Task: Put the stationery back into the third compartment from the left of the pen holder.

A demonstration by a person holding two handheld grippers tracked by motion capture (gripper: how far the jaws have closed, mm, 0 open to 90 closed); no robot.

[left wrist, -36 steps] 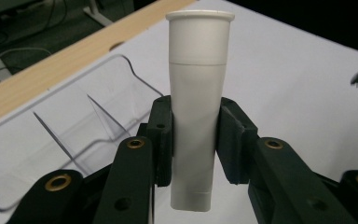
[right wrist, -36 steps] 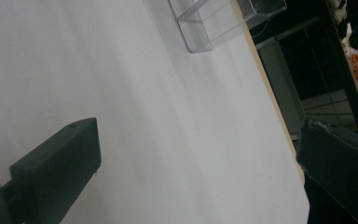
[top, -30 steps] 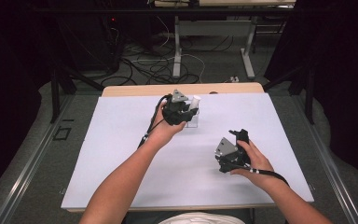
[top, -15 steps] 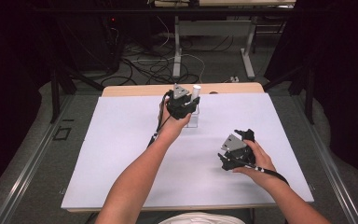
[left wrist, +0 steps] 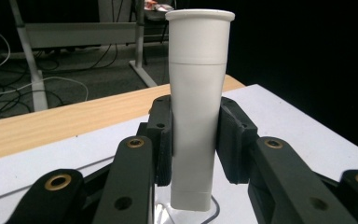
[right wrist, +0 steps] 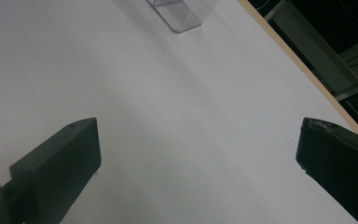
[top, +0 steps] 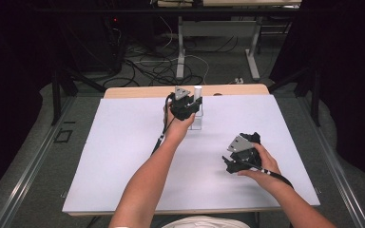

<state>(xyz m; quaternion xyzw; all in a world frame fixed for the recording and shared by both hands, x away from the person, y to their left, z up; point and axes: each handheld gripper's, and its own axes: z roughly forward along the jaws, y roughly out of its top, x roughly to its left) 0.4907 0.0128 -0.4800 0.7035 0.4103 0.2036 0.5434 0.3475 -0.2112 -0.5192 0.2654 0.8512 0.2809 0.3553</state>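
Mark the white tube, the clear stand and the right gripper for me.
white tube (left wrist: 196,116): left gripper view, mid-body between the pads.
clear stand (right wrist: 179,14): right gripper view, its base.
right gripper (right wrist: 198,144): right gripper view, between open jaws.

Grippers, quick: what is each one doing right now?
Left gripper: closed on the upright white tube.
Right gripper: open, nothing between its fingers, over the white table cover.

We cannot see the white tube's (left wrist: 198,107) base clearly: the left gripper view's bottom edge cuts off the clear stand (right wrist: 177,13) beneath, also cropped in the right gripper view
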